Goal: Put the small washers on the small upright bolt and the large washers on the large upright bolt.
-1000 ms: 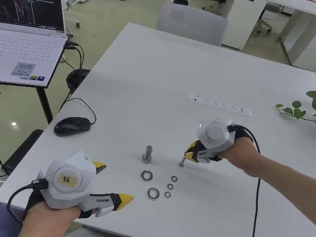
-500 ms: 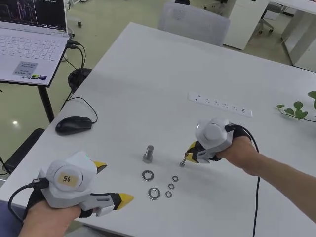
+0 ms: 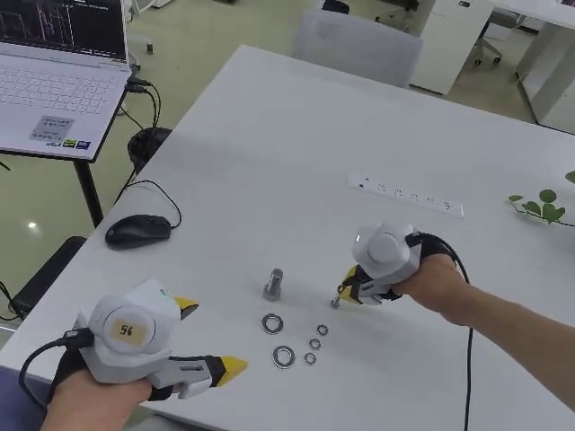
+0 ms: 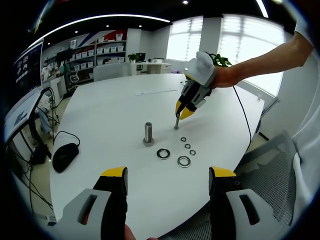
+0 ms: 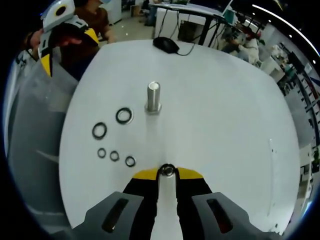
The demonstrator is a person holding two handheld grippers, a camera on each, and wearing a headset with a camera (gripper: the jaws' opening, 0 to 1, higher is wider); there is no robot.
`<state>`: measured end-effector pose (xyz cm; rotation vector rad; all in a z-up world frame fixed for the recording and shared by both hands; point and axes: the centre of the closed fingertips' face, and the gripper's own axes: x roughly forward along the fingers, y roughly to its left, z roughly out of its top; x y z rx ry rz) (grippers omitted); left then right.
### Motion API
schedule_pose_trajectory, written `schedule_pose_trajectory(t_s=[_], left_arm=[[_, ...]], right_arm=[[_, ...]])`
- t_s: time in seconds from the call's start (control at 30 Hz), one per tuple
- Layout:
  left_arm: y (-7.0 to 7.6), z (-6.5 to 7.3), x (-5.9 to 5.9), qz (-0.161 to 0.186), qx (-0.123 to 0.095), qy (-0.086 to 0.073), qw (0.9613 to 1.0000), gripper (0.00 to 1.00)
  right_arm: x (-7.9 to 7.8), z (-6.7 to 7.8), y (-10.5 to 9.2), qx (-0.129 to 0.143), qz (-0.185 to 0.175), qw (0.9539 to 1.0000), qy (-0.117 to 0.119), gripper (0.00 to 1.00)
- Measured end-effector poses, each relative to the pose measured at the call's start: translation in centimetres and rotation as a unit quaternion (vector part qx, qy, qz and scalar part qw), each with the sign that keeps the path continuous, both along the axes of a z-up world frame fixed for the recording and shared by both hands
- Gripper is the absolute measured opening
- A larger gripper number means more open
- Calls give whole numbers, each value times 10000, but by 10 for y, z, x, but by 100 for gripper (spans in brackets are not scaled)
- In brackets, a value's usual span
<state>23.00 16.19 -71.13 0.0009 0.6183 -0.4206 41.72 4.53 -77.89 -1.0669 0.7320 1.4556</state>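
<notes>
Two large washers (image 3: 272, 323) and three small washers (image 3: 314, 343) lie flat on the white table (image 3: 269, 153), low in the middle of the head view. The large pair is on the left of the group, and the small ones form a short slanted row to its right, none touching. Just above the large pair stands the large upright bolt (image 3: 273, 284), head down on the table. To its right the small upright bolt (image 3: 336, 300) is clenched between the yellow tips of the right hand-held gripper (image 3: 346, 294). I cannot tell whether its foot touches the table. The left hand-held gripper (image 3: 207, 336) hangs at the lower left of the frame, its jaws spread wide apart. Farther up lie a black mouse (image 3: 137, 231) at the left and a white power strip (image 3: 410, 196) at the upper right.
</notes>
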Motion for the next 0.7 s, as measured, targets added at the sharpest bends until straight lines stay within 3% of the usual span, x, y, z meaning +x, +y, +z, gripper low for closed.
schedule_pose_trajectory(t_s=[0.7], left_arm=[[2, -4, -1, 59, -6, 72, 10000, 65]], right_arm=[[-1, -28, 0, -259, 3, 9996, 146, 14]])
